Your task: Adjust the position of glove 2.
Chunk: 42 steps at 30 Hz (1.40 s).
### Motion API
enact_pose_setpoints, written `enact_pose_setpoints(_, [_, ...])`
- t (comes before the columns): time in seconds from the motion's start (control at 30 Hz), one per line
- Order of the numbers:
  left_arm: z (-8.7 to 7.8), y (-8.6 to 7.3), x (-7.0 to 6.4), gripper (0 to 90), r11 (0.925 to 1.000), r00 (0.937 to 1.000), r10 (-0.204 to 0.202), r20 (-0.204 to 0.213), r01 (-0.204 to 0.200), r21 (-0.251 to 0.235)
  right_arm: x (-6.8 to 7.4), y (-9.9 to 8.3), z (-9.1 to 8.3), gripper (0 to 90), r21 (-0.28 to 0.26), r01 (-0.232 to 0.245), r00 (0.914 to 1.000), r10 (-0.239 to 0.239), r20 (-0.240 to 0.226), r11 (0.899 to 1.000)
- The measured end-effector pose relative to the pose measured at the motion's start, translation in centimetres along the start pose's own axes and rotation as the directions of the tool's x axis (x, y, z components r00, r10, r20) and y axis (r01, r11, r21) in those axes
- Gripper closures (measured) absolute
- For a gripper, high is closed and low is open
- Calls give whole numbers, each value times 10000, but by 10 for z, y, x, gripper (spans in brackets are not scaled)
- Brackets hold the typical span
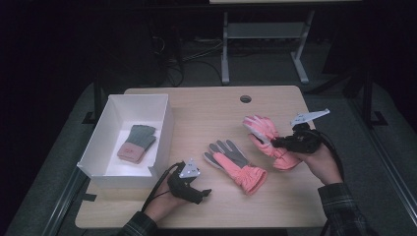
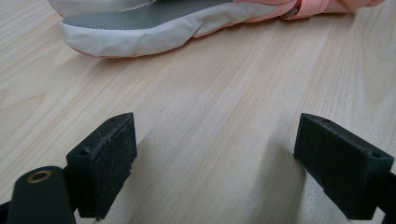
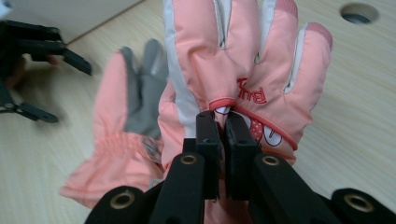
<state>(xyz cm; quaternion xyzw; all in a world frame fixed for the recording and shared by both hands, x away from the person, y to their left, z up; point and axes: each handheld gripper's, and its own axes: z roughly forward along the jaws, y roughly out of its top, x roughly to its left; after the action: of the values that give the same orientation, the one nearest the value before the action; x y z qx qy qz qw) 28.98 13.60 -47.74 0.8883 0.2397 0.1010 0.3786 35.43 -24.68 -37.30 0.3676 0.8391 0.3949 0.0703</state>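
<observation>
Pinching the back of a pink ski glove, the right gripper has its jaws pressed together on the fabric just below the red lettering, holding that glove lifted over the right half of the bench. The left gripper rests low near the front edge of the bench, jaws wide apart with bare wood between them, aimed toward the second pink glove, which lies palm up, grey palm showing, near the middle.

To do this step well, the grip looks best kept firm on the thick back panel so the padded cloth does not slip, and the glove carried high enough to pass over the near wall of the white box at the left edge before any release. The left gripper could take the flat glove by its gathered cuff.

Counted: two pink ski gloves, one held and one lying; one white box; one grey-and-pink knitted item inside the box; two grippers; one round hole near the far edge.
</observation>
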Motion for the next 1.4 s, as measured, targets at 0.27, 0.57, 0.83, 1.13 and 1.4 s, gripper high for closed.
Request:
enact_pose_setpoints(0.27, [0,0,0,123,10000,10000,-59,1,59,5,29,21,15,862,76,599,9970,-595,-486,9982])
enact_pose_setpoints(0.57, [0,0,0,124,10000,10000,-65,1,65,12,55,38,34,861,279,1039,9909,-1010,-894,9942])
enact_pose_setpoints(0.83, [0,0,0,124,10000,10000,-68,3,68,7,72,43,50,861,717,1218,9872,-1134,-1124,9900])
enact_pose_setpoints(1.13, [0,0,0,124,10000,10000,-3,-9,3,6,77,39,68,859,1319,1286,9877,-1150,-1063,9829])
enact_pose_setpoints(1.4, [0,0,0,124,10000,10000,5,-9,-5,-4,81,34,86,852,1789,1365,9882,-1214,-932,9743])
